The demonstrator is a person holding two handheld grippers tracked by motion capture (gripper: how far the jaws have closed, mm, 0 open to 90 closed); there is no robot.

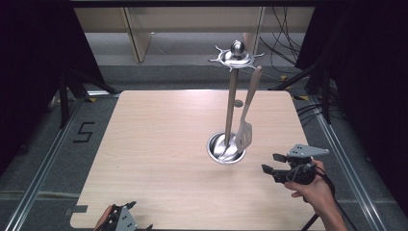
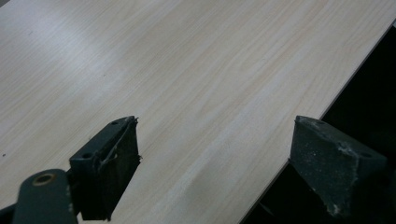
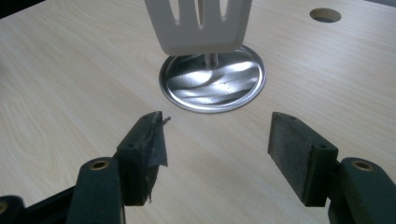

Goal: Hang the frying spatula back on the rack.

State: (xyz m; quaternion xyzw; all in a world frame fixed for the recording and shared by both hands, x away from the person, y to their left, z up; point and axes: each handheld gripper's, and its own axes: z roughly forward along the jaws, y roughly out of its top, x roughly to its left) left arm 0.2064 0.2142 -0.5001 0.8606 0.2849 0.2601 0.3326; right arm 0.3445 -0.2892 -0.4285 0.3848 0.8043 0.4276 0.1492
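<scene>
A steel utensil stand [image 1: 231, 91] rises from a round dish base [image 1: 215, 150] right of the table's middle, with a hooked crown [image 1: 235, 56] on top. A pale slotted spatula [image 1: 246, 122] hangs from the crown, its blade [image 3: 198, 25] just above the base [image 3: 212, 79]. My right gripper [image 1: 270, 163] is held open a short way right of the base, jaws pointing at it, nothing between them. My left gripper [image 1: 130, 221] sits at the near left table edge, open [image 2: 215, 163] and empty, half over the edge.
The light wooden table [image 1: 159, 144] has a small round hole [image 1: 238, 103] behind the stand, also seen as a hole [image 3: 325, 15] in the right gripper view. Cables and dark stands lie on the floor beyond and to the right.
</scene>
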